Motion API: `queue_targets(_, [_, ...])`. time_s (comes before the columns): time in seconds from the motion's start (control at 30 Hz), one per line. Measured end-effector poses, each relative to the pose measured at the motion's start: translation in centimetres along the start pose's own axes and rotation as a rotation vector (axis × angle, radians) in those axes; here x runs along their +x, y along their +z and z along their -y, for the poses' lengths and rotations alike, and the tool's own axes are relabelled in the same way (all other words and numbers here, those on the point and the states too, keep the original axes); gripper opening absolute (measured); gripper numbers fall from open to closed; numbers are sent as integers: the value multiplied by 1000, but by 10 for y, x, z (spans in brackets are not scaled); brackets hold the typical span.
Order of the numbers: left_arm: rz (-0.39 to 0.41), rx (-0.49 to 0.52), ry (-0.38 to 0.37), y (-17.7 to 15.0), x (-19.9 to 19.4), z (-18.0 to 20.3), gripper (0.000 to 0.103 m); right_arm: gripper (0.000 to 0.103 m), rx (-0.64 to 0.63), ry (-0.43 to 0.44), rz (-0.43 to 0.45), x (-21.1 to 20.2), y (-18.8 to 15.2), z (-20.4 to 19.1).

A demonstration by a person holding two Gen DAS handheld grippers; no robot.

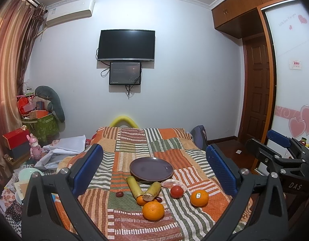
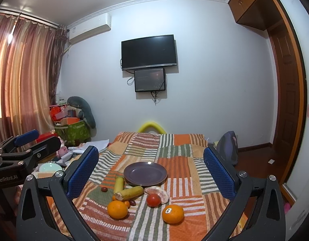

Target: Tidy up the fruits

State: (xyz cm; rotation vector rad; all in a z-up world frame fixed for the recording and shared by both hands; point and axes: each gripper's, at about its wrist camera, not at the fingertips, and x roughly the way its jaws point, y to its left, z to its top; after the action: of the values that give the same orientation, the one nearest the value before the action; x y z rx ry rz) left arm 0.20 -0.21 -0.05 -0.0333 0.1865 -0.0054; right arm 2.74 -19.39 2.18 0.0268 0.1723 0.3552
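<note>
An empty dark purple plate point(image 1: 151, 169) point(image 2: 145, 173) lies on the patchwork-covered bed point(image 1: 168, 140). In front of it lie two sugarcane pieces point(image 1: 135, 187) point(image 2: 130, 192), two oranges point(image 1: 153, 210) point(image 1: 199, 197) point(image 2: 117, 209) point(image 2: 172, 213), a tomato point(image 1: 176, 191) point(image 2: 153, 200), a small tangerine point(image 1: 141, 200), dark red dates point(image 1: 119, 194) point(image 2: 104, 189) and a peeled pinkish fruit point(image 1: 170, 183) point(image 2: 157, 192). My left gripper point(image 1: 154, 166) is open and empty above the fruits. My right gripper point(image 2: 150, 168) is open and empty, beside the left one.
The right gripper shows at the right of the left wrist view point(image 1: 285, 156); the left gripper shows at the left of the right wrist view point(image 2: 23, 150). Boxes, toys and cloths point(image 1: 34, 136) crowd the floor left of the bed. A backpack point(image 2: 227, 146) stands right.
</note>
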Motion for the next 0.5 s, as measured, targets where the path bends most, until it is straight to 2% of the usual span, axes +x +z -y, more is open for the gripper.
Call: queue_targets(0.5, [-1,-7,-5,-1,0,-2,103,103,-17,9,6,0,0,-4])
